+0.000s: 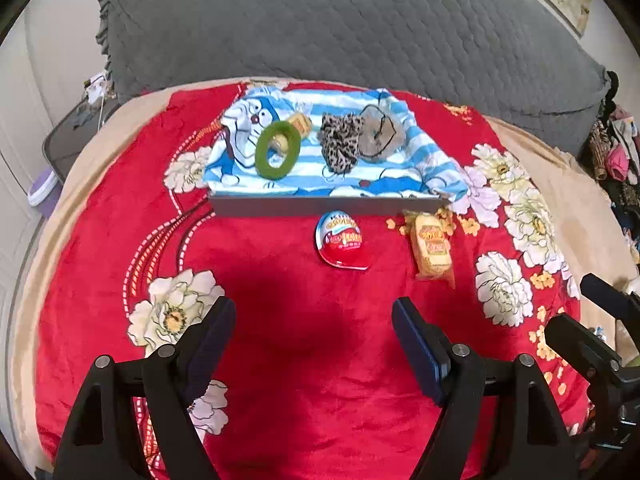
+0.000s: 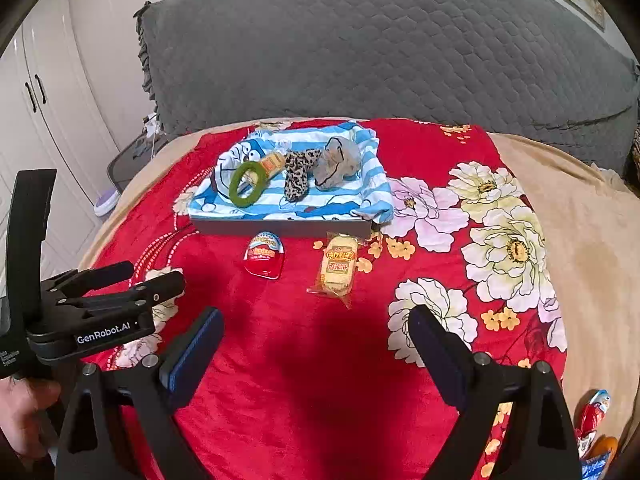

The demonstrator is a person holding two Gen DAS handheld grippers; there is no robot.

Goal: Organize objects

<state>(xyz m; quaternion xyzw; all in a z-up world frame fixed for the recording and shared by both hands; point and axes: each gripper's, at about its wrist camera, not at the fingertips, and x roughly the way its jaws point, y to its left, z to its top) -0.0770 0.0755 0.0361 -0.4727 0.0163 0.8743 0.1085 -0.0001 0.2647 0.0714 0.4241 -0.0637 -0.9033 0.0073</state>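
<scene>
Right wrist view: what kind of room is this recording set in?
Most likely a bedroom. The work surface is a bed covered by a red floral blanket, a grey quilted headboard cushion stands behind it, and white wardrobe doors line the left wall.

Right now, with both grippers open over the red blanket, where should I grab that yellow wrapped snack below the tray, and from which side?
Grip the yellow wrapped snack across its narrow middle, coming down from above with the right gripper, probably the nearer one. It lies flat, its long axis running away from the tray, so its long sides are free. Avoid the crinkly end seals, which would likely slip.
</scene>
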